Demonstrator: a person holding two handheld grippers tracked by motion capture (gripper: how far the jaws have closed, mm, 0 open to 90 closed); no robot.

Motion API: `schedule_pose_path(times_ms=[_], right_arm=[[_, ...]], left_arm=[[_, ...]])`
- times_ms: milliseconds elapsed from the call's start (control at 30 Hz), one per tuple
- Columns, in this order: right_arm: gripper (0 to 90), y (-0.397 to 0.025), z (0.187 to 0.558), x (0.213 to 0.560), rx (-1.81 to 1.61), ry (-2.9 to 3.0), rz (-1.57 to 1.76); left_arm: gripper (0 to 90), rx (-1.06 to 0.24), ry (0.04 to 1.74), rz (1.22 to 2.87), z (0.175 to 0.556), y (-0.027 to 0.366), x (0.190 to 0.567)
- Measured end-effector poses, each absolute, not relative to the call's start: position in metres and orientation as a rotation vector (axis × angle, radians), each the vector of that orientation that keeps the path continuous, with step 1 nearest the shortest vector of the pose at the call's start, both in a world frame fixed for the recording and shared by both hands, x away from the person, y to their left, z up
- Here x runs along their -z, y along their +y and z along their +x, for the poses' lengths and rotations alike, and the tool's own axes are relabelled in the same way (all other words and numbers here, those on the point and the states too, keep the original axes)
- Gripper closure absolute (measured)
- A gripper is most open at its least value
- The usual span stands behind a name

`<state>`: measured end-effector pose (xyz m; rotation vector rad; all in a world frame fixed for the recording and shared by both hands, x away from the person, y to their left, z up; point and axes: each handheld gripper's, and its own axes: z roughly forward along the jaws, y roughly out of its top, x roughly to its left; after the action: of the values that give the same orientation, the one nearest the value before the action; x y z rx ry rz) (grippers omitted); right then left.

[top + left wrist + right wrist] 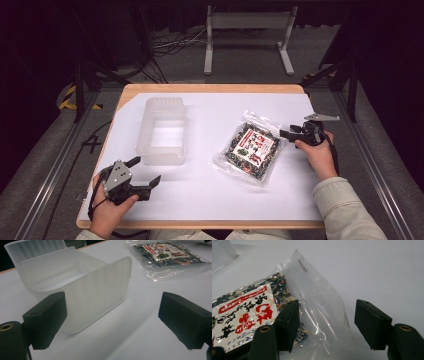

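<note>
Packet [251, 148] of dried mix lies right of centre in the high view, on the white table sheet [200, 195]; its print is too small to read, and its left end is cut off in the right gripper view. Right gripper [327, 325], jaws apart, straddles the packet's clear sealed edge. Left gripper [145, 172], lower left, gapes just beside the translucent bin [162, 131].

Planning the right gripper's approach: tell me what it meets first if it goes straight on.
Most likely the clear sealed edge of the snack bag, lying between the open right gripper's fingers; depth is uncertain.
</note>
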<state>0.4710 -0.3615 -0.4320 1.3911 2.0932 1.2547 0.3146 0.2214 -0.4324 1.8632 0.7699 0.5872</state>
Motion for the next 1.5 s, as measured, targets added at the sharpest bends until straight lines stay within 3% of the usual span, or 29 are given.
schedule_pose_path(times_ms=[667,1000,1167,1267,1400,1500], right_arm=[[41.5,-0.358,0.475,0.442,-1.224,2.146,1.463],[70.5,-0.354,0.47,0.434,-1.158,2.208,1.396],[74.7,-0.349,0.468,0.431,-1.11,2.213,1.37],[83.9,-0.349,0.467,0.429,-1.098,2.203,1.348],[89.7,-0.349,0.467,0.429,-1.095,2.2,1.334],[90.0,-0.347,0.466,0.426,-1.07,2.198,1.302]], left_arm=[[9.4,-0.579,0.742,1.887,0.313,0.217,0.433],[9.7,-0.564,0.738,1.885,0.313,0.217,0.433],[9.8,-0.556,0.728,1.891,0.313,0.216,0.433],[9.8,-0.554,0.729,1.892,0.313,0.216,0.434],[9.6,-0.527,0.728,1.882,0.314,0.216,0.435],[8.0,-0.499,0.712,1.865,0.316,0.216,0.437]])
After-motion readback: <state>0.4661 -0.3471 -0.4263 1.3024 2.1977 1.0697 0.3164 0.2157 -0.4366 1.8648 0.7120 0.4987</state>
